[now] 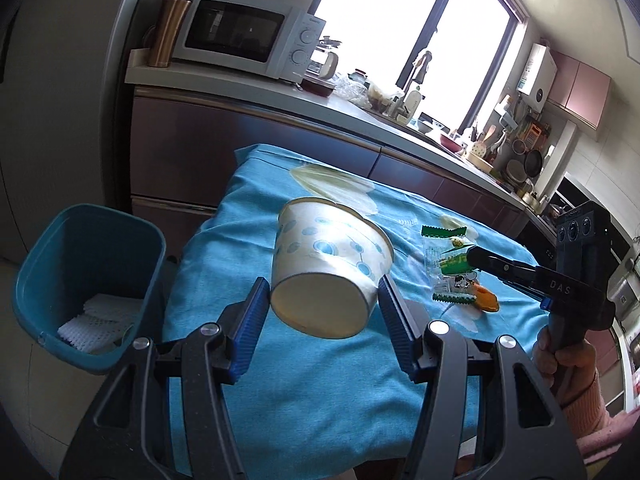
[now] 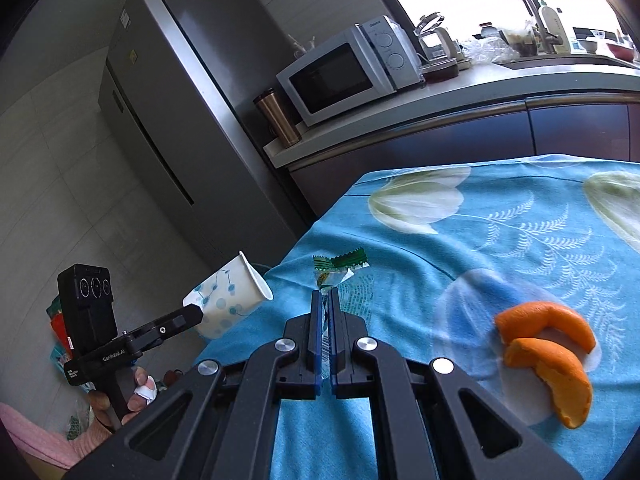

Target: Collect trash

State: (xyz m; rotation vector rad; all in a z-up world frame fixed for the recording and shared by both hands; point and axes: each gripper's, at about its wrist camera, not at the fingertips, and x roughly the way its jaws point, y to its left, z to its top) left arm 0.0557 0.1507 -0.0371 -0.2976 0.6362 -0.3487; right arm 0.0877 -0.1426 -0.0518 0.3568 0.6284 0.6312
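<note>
- a kitchen fills both views: a grey fridge [image 2: 168, 92] in the upper left of the right wrist view, a long counter [image 1: 360, 108] running across the upper half, and a bright window [image 1: 408, 28] at the top.
- a table under a blue cloth [image 1: 304, 392] printed with white flowers takes the lower centre of both views.
- a white microwave [image 1: 248, 34] sits on the counter in the upper left of the left wrist view, a bronze tumbler [image 1: 168, 30] just beside it on its left; dishes and utensils crowd the counter toward the upper right.
- a teal bin [image 1: 88, 288] stands off the table's edge at the lower left, white foam netting [image 1: 100, 324] lying in its bottom.
- the left gripper [image 1: 324, 300] is half spread and clamps a paper cup [image 1: 328, 264] with blue dots by its base; the cup is tipped, its long axis running from the base at centre up to the mouth, away from the camera.
- the right gripper [image 2: 325, 300], its fingers pressed together, pinches a clear wrapper [image 2: 340, 276] with green zigzag ends; the wrapper stands up from the tips at the centre of the right wrist view.
- orange peel [image 2: 548, 352], two curved pieces touching, lies on the cloth at the right of that view.
</note>
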